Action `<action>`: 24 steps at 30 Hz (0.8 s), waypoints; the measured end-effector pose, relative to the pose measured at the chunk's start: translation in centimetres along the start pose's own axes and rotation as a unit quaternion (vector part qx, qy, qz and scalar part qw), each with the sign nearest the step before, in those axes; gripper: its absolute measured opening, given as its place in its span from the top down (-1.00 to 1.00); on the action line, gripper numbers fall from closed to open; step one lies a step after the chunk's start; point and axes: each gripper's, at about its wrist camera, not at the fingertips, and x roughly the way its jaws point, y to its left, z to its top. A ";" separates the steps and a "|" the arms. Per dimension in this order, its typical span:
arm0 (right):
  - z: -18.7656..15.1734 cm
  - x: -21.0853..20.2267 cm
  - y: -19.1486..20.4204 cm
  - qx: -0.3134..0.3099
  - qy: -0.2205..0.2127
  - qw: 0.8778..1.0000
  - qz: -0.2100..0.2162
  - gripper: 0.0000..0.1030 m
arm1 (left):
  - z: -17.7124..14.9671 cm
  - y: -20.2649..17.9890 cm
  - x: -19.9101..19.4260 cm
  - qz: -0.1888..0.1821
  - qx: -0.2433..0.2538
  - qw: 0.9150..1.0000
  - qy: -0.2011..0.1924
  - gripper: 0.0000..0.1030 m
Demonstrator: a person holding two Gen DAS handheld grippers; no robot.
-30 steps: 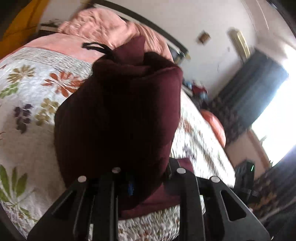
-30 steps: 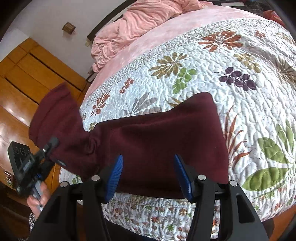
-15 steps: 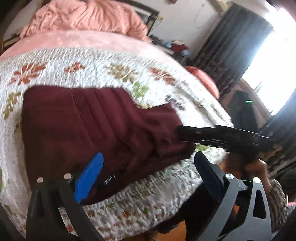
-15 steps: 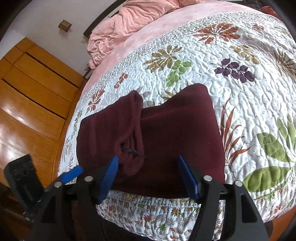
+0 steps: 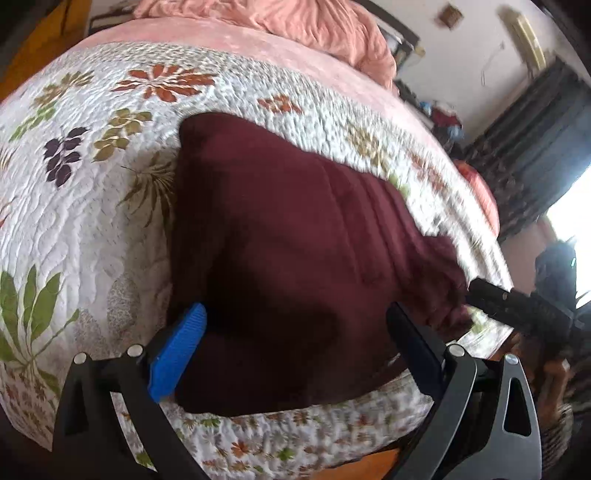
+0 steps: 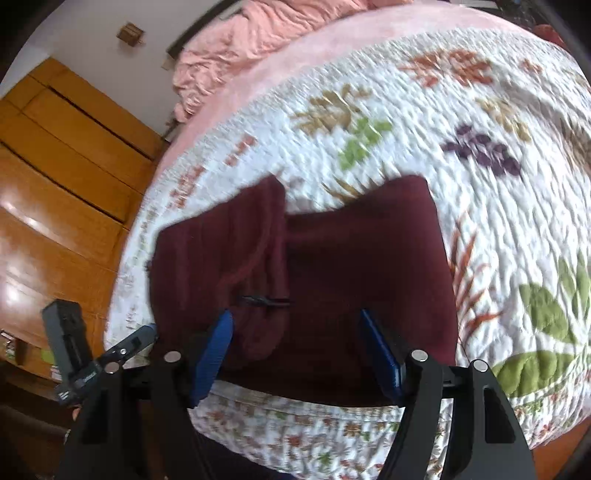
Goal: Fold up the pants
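Dark red pants, folded over into a thick pile, lying on the flowery white quilt near the front edge of the bed. One part of the cloth flopped over on top, with a small black drawstring lying across it. Pink blanket bunched up at the far end of the bed, past the pink sheet.

Left gripper low over the pants, blue pad by the left edge of the pile, jaws spread wide, nothing pinched. Pants right under the gap, but pads not pressing on them.

Right gripper over the near edge of the pile, jaws opening, cloth seen between the blue pads, not squeezed.

Wooden wardrobe to the left in the right wrist view. Dark curtains by a bright window in the left wrist view. Both views a bit blurry.
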 end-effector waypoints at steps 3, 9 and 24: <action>0.8 -0.3 0.8 -0.003 0.005 0.999 0.048 -0.73 | 0.6 0.9 -0.6 0.013 -0.030 0.999 -0.013 -0.88; 1.3 4.2 0.9 0.003 0.079 0.995 0.060 -0.75 | 0.4 3.5 -0.7 0.040 -0.073 0.997 0.004 -0.88; 1.7 4.7 3.3 0.000 0.061 0.982 0.181 0.39 | -0.8 4.3 0.4 0.040 -0.098 0.994 0.034 -0.90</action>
